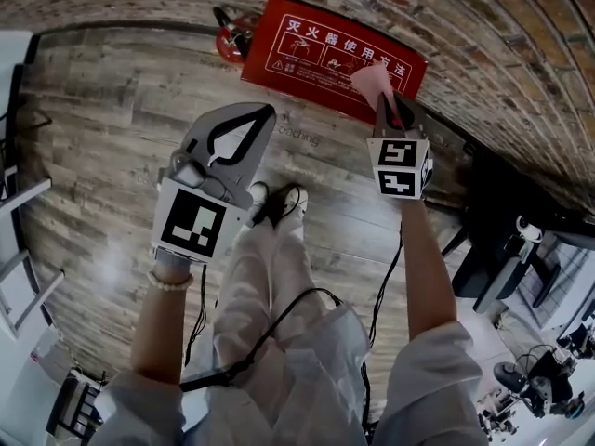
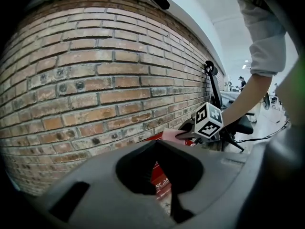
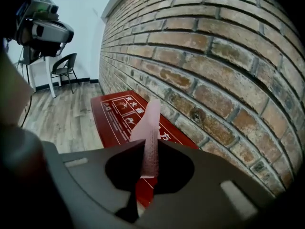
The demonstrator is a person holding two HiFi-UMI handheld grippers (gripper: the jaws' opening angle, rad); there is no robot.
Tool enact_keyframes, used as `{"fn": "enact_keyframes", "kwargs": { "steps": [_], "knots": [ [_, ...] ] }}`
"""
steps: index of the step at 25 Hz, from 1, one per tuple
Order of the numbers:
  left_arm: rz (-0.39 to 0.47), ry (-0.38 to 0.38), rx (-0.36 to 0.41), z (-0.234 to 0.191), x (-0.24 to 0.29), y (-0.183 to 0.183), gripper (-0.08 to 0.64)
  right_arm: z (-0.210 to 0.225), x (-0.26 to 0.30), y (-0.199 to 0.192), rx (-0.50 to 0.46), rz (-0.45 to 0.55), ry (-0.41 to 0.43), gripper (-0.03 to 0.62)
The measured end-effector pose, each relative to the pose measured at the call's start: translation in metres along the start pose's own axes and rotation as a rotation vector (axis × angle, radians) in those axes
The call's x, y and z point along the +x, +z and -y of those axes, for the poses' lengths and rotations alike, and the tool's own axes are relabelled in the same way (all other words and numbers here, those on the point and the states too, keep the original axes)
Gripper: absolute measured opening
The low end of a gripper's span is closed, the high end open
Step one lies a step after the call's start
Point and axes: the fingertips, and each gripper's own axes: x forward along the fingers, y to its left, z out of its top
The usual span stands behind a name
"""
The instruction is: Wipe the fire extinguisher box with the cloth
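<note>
Right gripper [image 1: 389, 110] pinches the cloth [image 1: 372, 80] over the fire extinguisher box [image 1: 316, 56]; left gripper [image 1: 263, 114] clenched, empty.

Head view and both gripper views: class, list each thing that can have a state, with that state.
Red fire extinguisher box: closed, on the wooden floor against the brick wall.
Pink cloth: pinched upright between jaws, over the box.
Right gripper: shut on the cloth.
Left gripper: shut, empty, held off the box.
</note>
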Motion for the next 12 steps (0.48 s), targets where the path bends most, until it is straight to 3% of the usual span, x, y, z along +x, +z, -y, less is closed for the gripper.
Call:
{"fn": "enact_keyframes", "kwargs": {
  "steps": [12],
  "knots": [
    [-0.018,0.084,-0.049,-0.038,-0.037,-0.028,-0.002,-0.119,0.024,0.098,-0.108,0.148,0.211,0.018]
  ]
}}
